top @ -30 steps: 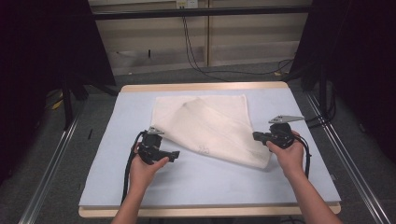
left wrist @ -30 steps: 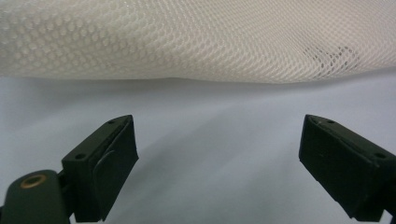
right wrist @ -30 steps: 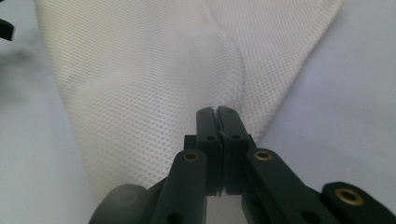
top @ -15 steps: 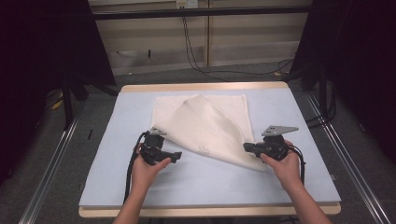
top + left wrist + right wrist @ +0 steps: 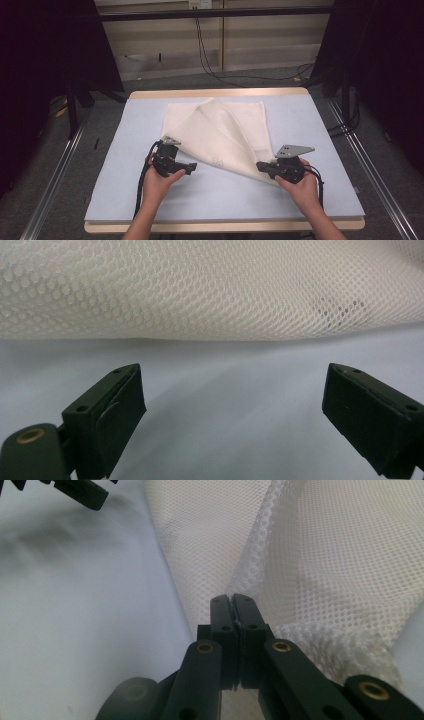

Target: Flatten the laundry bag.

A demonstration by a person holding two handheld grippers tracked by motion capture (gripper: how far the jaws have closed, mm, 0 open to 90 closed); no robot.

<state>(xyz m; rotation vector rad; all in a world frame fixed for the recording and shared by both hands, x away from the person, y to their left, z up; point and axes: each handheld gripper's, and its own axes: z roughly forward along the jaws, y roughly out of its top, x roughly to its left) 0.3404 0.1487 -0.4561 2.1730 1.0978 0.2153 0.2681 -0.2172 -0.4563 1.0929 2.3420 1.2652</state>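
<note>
Left gripper [image 5: 191, 167] sits at the near-left edge of the mesh cloth [image 5: 220, 135] with its jaws spread wide and nothing between them. In the left gripper view the cloth's [image 5: 200, 290] edge lies just ahead of the jaws, flat on the pale blue surface [image 5: 225, 405], so it looks lined up to pinch that edge but isn't touching it yet.

The cloth itself is in the middle of the surface [image 5: 125, 165], toward the far side. It's a cream mesh piece, partly folded: one corner is pulled diagonally over the rest, so a triangular flap runs from the far middle down to the near right. My guess is it's a fold in progress, with one corner carried across while the rest stays flat.

Right gripper [image 5: 261, 166] is clamped tight on that pulled corner. In the right gripper view [image 5: 232, 602] the jaws are pressed together with the mesh [image 5: 325, 555] bunched right at the tips, and the fabric rises away from them, so the corner is lifted a bit rather than dragged.

Around it: not much. Wooden rim of the surface, metal rails on the floor either side, cables [image 5: 210, 55] trailing along the back wall, dark curtains left and right. Nothing sits on the surface to block either hand; the only thing likely to get in the way is the cloth's own slack flap.
</note>
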